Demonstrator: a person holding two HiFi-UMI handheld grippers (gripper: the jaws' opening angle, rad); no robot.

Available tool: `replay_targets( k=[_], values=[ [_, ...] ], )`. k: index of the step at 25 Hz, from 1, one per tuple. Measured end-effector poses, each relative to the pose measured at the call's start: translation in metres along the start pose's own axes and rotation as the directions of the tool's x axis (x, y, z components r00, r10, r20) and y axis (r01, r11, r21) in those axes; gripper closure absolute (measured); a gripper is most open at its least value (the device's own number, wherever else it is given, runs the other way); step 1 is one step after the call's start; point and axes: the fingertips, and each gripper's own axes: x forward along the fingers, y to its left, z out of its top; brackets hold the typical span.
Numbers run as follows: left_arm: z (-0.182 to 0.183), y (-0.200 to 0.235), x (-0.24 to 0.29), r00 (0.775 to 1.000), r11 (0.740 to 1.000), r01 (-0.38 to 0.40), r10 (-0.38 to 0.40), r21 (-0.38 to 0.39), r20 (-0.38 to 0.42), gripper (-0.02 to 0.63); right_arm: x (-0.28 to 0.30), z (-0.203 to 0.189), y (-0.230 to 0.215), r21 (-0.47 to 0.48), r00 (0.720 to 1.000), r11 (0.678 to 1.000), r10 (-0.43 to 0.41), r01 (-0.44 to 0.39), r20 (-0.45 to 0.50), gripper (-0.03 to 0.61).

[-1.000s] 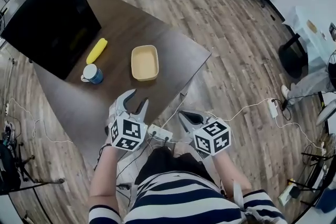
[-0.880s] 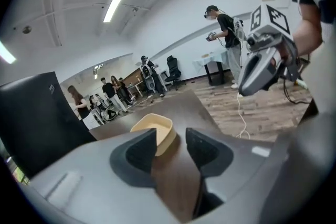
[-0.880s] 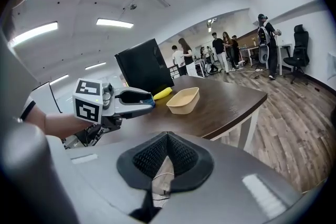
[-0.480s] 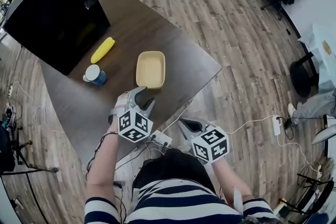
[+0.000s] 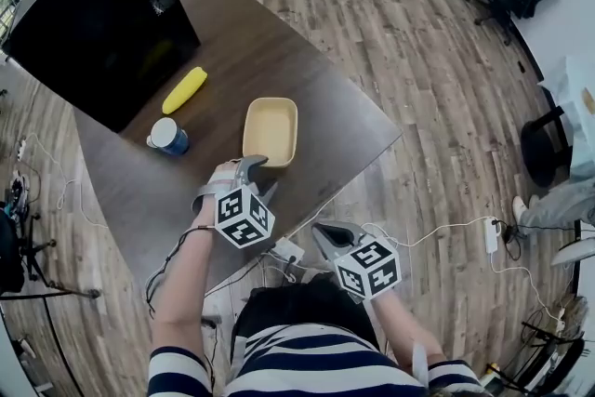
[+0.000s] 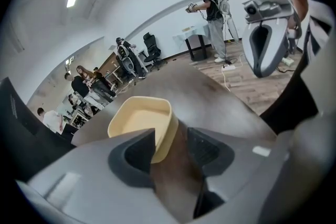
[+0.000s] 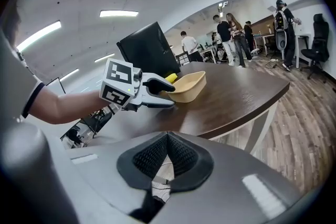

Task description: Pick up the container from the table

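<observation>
The container is a shallow pale-yellow tub lying on the dark wooden table. My left gripper is open at the tub's near end. In the left gripper view the container has its near wall between the jaws, one jaw over the inside and one outside, with a gap on the outer side. From the right gripper view, the left gripper reaches the container. My right gripper is shut and empty, hanging off the table's near edge; the right gripper has its pads together.
A blue mug and a yellow corn-like object lie left of the tub. A big black panel stands along the table's far left. A power strip and cables lie on the floor. People stand in the background.
My left gripper has moved forward over the table until its jaws straddle the tub's near wall. The right gripper stayed low by the table's edge, shut.
</observation>
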Motion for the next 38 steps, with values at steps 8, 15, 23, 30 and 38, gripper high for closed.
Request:
replay_targets(
  k=[8, 15, 23, 30, 38],
  values=[
    [0.0, 0.008, 0.005, 1.0, 0.999, -0.01, 0.011, 0.042, -0.013, 0.614, 0.008, 0.0, -0.01, 0.009, 1.0, 1.0, 0.013, -0.013, -0.005, 0.581],
    [0.002, 0.005, -0.001, 1.0, 0.996, -0.008, 0.01, 0.087, -0.024, 0.614, 0.008, 0.0, -0.011, 0.026, 1.0, 0.999, 0.02, -0.02, 0.006, 0.581],
    [-0.007, 0.002, -0.015, 0.999, 0.986, -0.04, 0.043, 0.164, -0.016, 0.614, 0.013, -0.001, -0.003, 0.037, 1.0, 0.999, 0.007, -0.007, 0.006, 0.581],
    [-0.028, -0.003, -0.048, 0.998, 0.981, -0.07, 0.07, 0.179, 0.004, 0.614, 0.018, 0.0, 0.021, 0.02, 1.0, 1.0, -0.009, 0.009, 0.008, 0.581],
    [-0.045, -0.014, -0.099, 0.996, 0.983, -0.078, 0.07, 0.169, 0.054, 0.614, 0.023, -0.002, 0.049, 0.026, 0.999, 0.999, -0.04, 0.04, 0.02, 0.581]
  ],
)
